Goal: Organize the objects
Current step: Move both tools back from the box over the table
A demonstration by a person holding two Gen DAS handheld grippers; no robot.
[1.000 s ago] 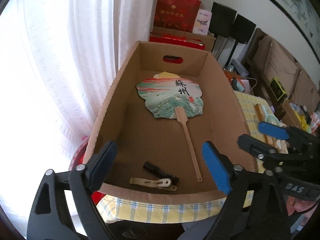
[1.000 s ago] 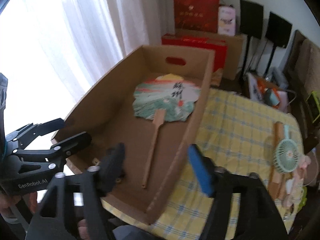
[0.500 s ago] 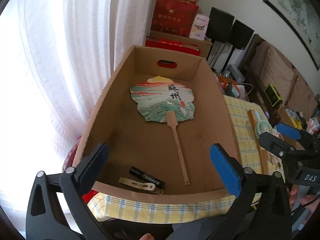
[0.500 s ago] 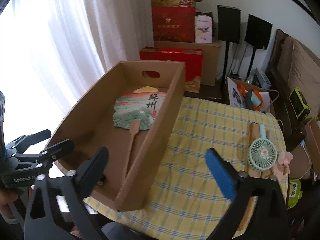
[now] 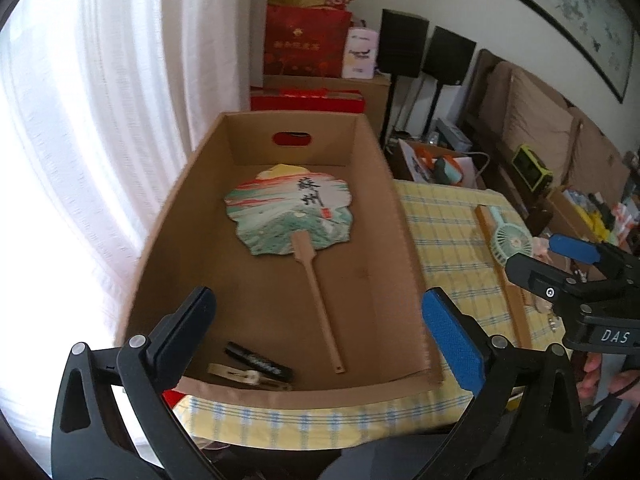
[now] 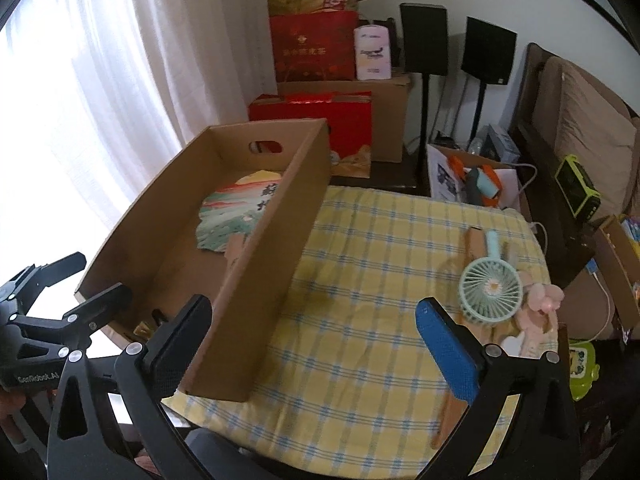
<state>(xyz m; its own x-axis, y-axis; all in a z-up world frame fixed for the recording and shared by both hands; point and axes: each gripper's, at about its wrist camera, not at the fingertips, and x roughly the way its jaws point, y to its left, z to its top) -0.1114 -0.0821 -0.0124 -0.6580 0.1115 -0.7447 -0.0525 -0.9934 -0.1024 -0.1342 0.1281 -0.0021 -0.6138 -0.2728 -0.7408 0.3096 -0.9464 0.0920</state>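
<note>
An open cardboard box (image 5: 404, 248) stands on the left of the yellow checked table (image 6: 360, 248). Inside lie a painted paddle fan (image 5: 288, 216), a black tube (image 5: 260, 362) and a beige clip (image 5: 240, 374). My left gripper (image 5: 324, 328) hangs open above the box's near end, holding nothing. My right gripper (image 6: 316, 336) is open and empty over the cloth, beside the box's right wall (image 6: 256, 280). A mint hand fan (image 6: 490, 286) lies on a wooden stick (image 5: 508, 280) at the table's right, next to a pink item (image 6: 540, 300). Each gripper shows in the other's view: the right gripper (image 5: 552, 258), the left gripper (image 6: 88, 280).
A white curtain (image 5: 100, 140) hangs left of the box. Red gift boxes (image 6: 316, 128), a brown carton and two black speakers (image 6: 424, 40) stand behind the table. A sofa (image 6: 588, 128), a paper bag (image 6: 472, 180) and a green box (image 6: 580, 192) crowd the right side.
Both grippers opened wider and drew back from the box. The right gripper shifted from over the box's right wall to over the checked cloth.
</note>
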